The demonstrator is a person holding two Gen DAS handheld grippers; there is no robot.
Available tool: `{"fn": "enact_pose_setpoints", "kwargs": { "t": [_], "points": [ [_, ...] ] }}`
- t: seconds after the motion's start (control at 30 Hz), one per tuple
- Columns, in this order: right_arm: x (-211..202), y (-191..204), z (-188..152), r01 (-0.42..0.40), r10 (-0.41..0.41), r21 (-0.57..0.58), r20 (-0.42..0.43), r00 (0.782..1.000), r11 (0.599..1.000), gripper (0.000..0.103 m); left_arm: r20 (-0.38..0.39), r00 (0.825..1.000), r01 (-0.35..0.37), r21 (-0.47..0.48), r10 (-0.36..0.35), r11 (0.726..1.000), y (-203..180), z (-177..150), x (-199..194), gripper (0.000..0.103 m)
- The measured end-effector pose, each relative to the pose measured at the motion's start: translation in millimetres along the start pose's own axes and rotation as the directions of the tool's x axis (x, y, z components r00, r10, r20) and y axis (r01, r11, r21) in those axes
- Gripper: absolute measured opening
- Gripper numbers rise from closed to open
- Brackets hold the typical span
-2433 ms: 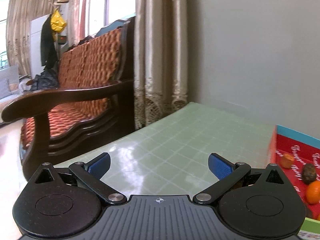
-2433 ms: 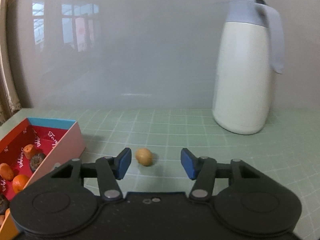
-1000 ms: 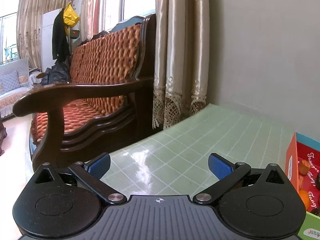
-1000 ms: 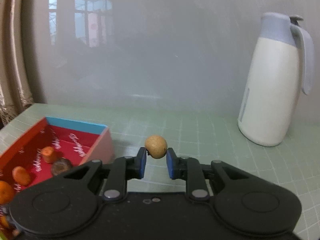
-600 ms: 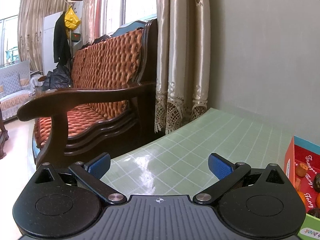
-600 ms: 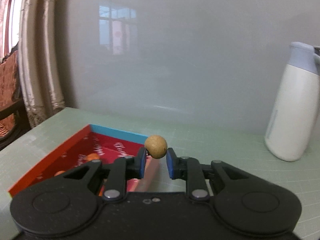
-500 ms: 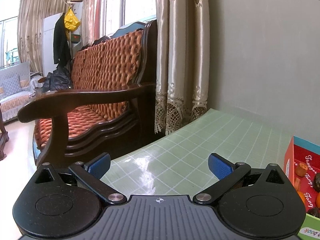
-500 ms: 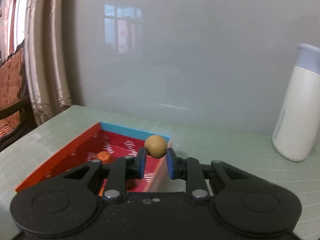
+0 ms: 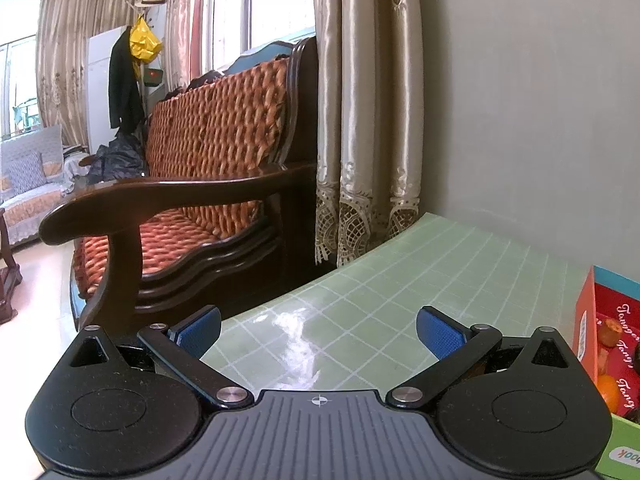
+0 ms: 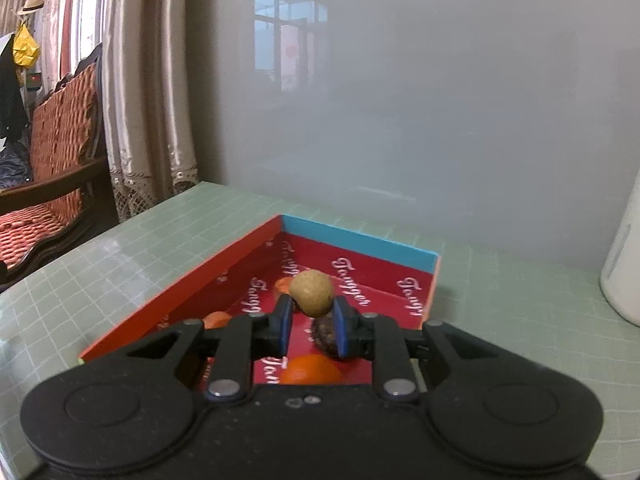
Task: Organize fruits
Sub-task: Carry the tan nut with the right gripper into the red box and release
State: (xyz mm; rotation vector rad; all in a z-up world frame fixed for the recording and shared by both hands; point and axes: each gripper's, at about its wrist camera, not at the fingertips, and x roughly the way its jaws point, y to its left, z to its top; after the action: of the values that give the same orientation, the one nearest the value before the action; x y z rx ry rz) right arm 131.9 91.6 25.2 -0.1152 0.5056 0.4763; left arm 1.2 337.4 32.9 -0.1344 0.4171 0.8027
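Left wrist view has the left gripper (image 9: 318,330) spread wide over bare table (image 9: 380,280), sofa (image 9: 200,184) and curtain (image 9: 360,120) beyond, box (image 9: 586,320) at right; right wrist view shows the right gripper (image 10: 310,320) pinching a tan fruit (image 10: 312,292) above the box (image 10: 356,240) holding oranges (image 10: 310,370), a jug (image 10: 624,264) at right.

Daylight pours in through the window (image 9: 276,4) on the left, overexposing its panes. It leaves a white glare patch on the glossy bench (image 9: 298,328) and a pale window reflection on the wall (image 10: 292,44). Both fisheye views bend straight lines near the edges and darken at the corners. The right wrist view is slightly soft, its nearest orange fruit (image 10: 310,370) blurred.
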Motion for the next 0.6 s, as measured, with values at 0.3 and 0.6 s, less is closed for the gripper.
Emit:
{"fn": "enact_pose_setpoints", "kwargs": {
  "t": [0.3,0.6],
  "points": [
    [-6,-4,0,0.001,-0.001,-0.002,0.016,1.0,1.0,0.04,-0.009,1.0,0.009,-0.002,-0.009,1.0,-3,-1,1,0.103],
    [-33,-64,-2,0.103,-0.105,0.066,0.026,0.994,0.993,0.042,0.01,0.996,0.083,-0.006,-0.083,0.996,-30,1,-13,0.103]
  ]
}}
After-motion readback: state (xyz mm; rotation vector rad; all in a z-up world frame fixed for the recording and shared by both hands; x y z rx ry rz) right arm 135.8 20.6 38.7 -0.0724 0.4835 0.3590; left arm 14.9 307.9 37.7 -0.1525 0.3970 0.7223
